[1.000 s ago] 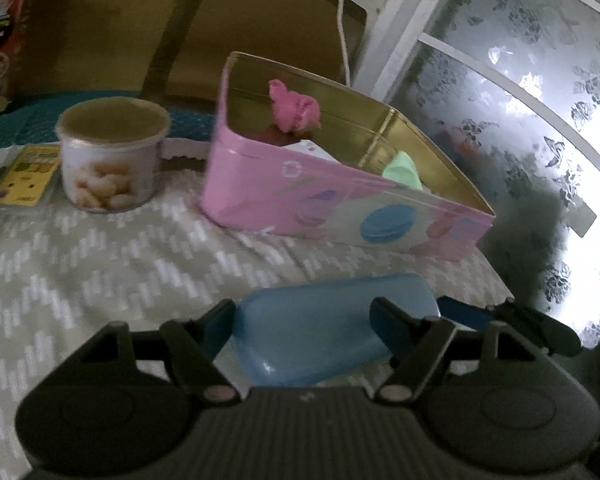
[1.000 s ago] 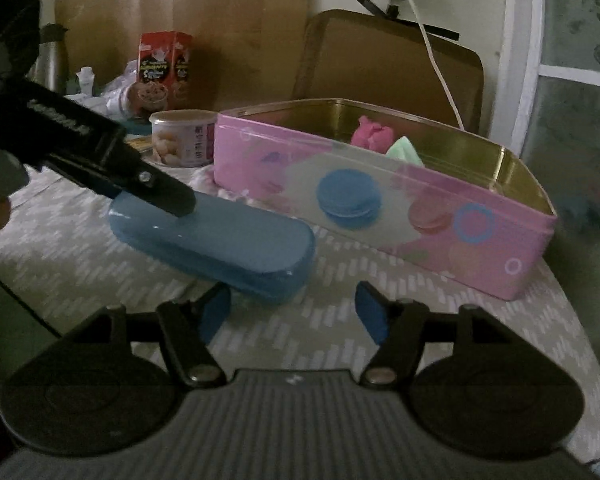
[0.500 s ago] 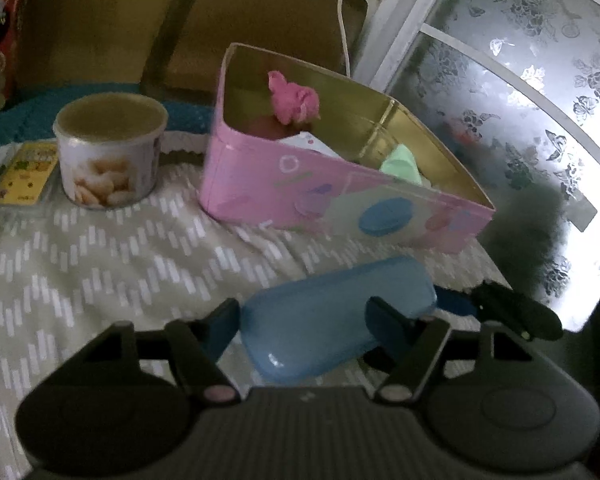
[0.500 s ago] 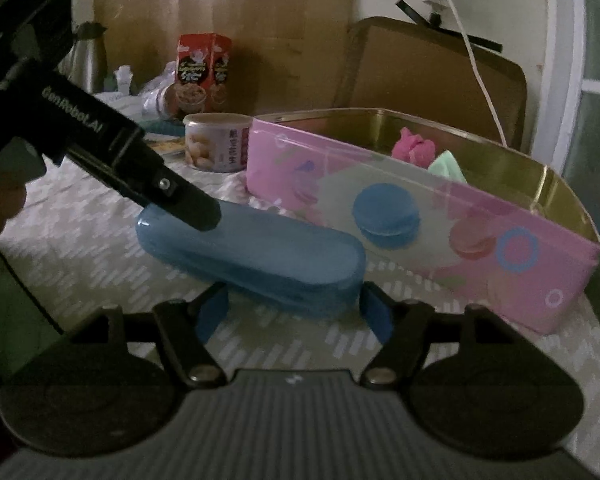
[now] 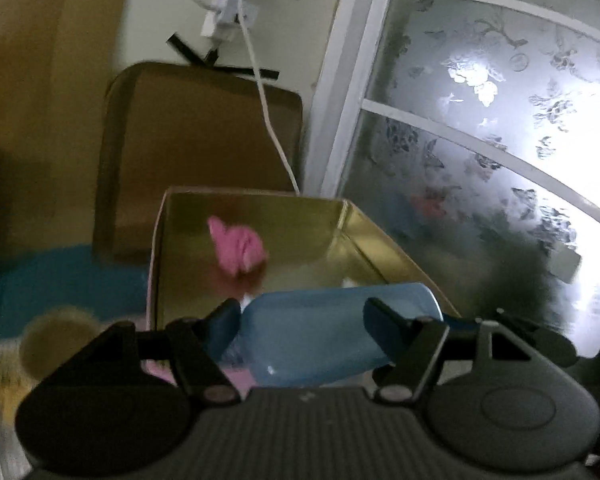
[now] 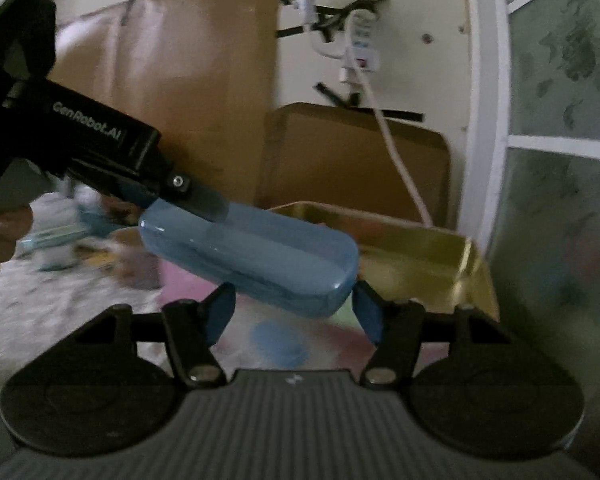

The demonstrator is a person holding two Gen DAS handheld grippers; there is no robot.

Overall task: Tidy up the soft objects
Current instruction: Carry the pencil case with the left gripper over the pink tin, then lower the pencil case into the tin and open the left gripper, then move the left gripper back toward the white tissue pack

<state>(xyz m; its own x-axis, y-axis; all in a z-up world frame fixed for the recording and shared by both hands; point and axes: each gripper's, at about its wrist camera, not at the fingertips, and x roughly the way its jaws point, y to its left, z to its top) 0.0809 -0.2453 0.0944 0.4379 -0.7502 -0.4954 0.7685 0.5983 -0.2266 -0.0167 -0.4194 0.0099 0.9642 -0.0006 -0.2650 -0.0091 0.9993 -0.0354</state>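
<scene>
Two claws on one blue case: left claw clamped across it, right claw part-open at its near end, pads apparently not pressing. Case airborne, just before pink tin holding pink soft toy. Step: carry-over. Next: advance over rim, lower, release.

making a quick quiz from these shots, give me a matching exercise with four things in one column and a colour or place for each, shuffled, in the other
Things:
1. case
2. soft toy
3. tin
4. cable

Descriptions:
a. gold inside, pink outside
b. white, hanging down the wall
c. blue, held in the left tool
d. pink, lying inside the tin

Pairs: 1-c, 2-d, 3-a, 4-b
</scene>
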